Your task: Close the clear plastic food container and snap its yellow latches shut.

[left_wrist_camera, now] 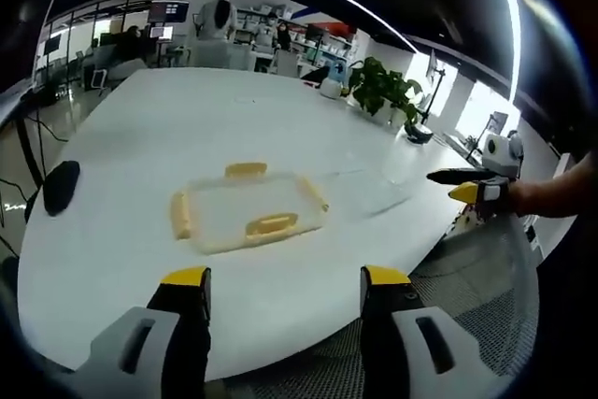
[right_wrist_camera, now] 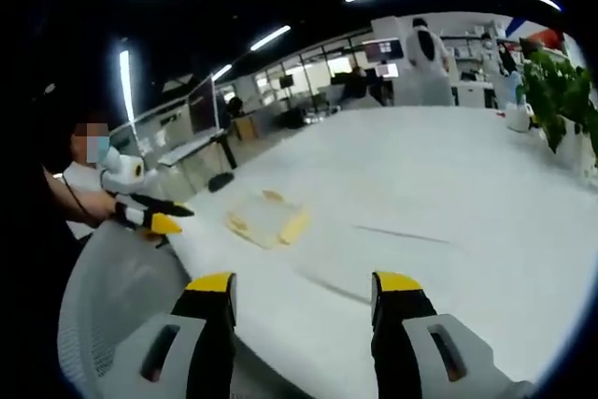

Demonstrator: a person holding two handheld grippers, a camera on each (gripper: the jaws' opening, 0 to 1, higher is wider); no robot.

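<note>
Surface: white tabletop (left_wrist_camera: pixel 187 128), broad and rounded, in an open office with ceiling strip lights and desks with monitors along the far side.

Task item: clear plastic food container (left_wrist_camera: pixel 248 212) with yellow latches (left_wrist_camera: pixel 271 224) lying flat on the tabletop near the person's edge, ahead of the left gripper (left_wrist_camera: pixel 285 277); in the right gripper view it lies further off, toward the left (right_wrist_camera: pixel 266 219).

Other items: black round object (left_wrist_camera: pixel 59 186) at the tabletop's left edge; potted plant (left_wrist_camera: pixel 385 89) at the far right; a mesh chair (left_wrist_camera: pixel 486 306) below the near edge; a standing figure in white (left_wrist_camera: pixel 217 16) far behind.

Grippers: left gripper's fingers spread wide, holding nothing, short of the tabletop edge. Right gripper (right_wrist_camera: pixel 304 282) fingers likewise wide and empty, over the tabletop's near edge. Nothing stands between either gripper and the container.

Cross-view: each gripper appears in the other's view, held in a hand beside the tabletop.
</note>
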